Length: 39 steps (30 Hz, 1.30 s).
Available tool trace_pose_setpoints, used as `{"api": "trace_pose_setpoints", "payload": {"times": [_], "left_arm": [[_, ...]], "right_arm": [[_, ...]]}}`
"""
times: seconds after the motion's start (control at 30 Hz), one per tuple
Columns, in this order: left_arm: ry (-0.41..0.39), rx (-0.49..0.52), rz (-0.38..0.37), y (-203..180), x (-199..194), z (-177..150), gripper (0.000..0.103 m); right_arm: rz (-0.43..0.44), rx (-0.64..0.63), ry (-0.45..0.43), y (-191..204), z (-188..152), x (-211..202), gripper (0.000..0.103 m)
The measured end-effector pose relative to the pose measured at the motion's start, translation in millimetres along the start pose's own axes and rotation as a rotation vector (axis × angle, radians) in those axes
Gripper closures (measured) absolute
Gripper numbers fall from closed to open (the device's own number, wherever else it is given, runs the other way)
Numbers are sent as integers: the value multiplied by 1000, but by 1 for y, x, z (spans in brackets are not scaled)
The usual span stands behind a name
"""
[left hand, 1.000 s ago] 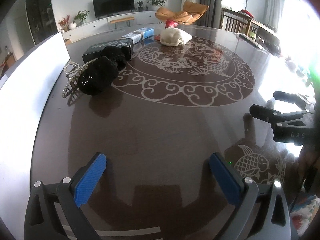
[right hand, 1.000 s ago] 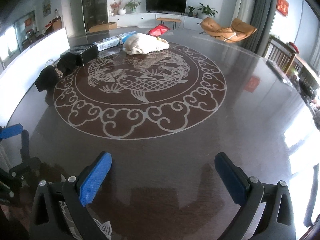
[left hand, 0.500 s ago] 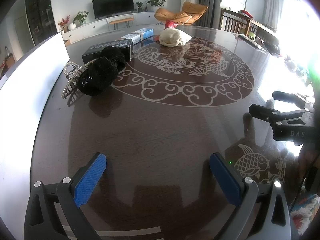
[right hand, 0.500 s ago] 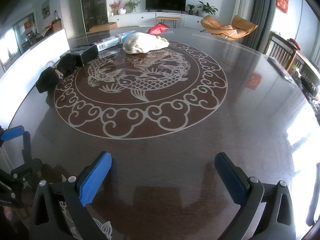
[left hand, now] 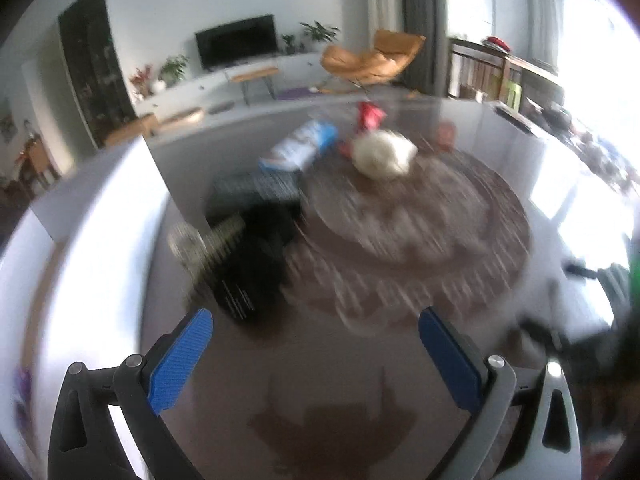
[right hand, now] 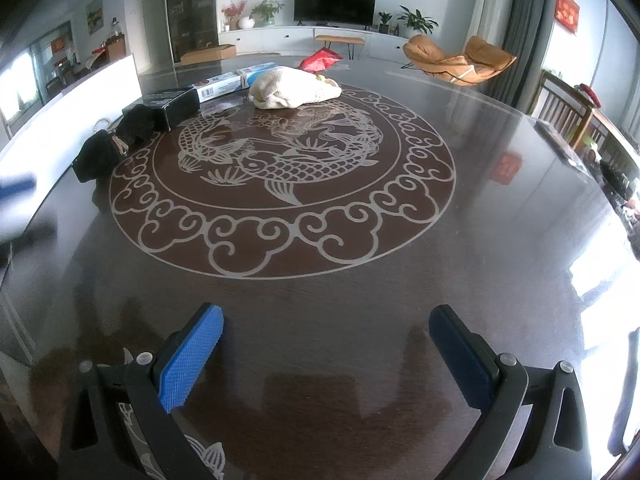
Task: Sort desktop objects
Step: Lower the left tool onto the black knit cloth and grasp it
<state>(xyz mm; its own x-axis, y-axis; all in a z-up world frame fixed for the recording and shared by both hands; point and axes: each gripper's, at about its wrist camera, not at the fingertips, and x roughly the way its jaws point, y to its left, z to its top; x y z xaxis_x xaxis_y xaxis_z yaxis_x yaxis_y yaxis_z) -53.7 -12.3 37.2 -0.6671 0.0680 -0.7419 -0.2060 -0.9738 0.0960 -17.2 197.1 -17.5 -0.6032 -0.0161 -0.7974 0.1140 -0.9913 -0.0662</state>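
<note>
Glossy dark wooden table (right hand: 500,240) (mirror-smooth), soft cream cloth bundle (right hand: 294,89), fuzzy black hair clip (right hand: 96,156).

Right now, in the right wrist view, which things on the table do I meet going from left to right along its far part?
Black fuzzy item → black box → blue and white box → cream cloth bundle. The red packet's place overlaps, so I leave it out.

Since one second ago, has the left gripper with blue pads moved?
Yes. The left gripper has moved forward toward the black fluffy hair clip, which now lies much closer to its fingertips, and the whole view is motion-blurred.
</note>
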Motion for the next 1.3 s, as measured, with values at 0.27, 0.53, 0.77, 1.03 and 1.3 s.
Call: {"api": "trace_pose_setpoints", "payload": {"times": [0.27,0.53,0.77,1.03,1.3], "left_arm": [[182,-10,97,25,101,30,0],[129,4,10,0,95,27,40],[119,41,-120,-43,58,-6,64],[130,37,-170,-61,19,-50,62],[130,16,-132,-44,37,-46,8]], "right_arm": [[-3,-3,-2,0,0,0,0],[2,-3,-1,1,1,0,0],[-5,-2,-9,2,0,-1,0],[-13,-2,-12,1,0,-1,0],[-19,0,-8,1,0,-1,0]]}}
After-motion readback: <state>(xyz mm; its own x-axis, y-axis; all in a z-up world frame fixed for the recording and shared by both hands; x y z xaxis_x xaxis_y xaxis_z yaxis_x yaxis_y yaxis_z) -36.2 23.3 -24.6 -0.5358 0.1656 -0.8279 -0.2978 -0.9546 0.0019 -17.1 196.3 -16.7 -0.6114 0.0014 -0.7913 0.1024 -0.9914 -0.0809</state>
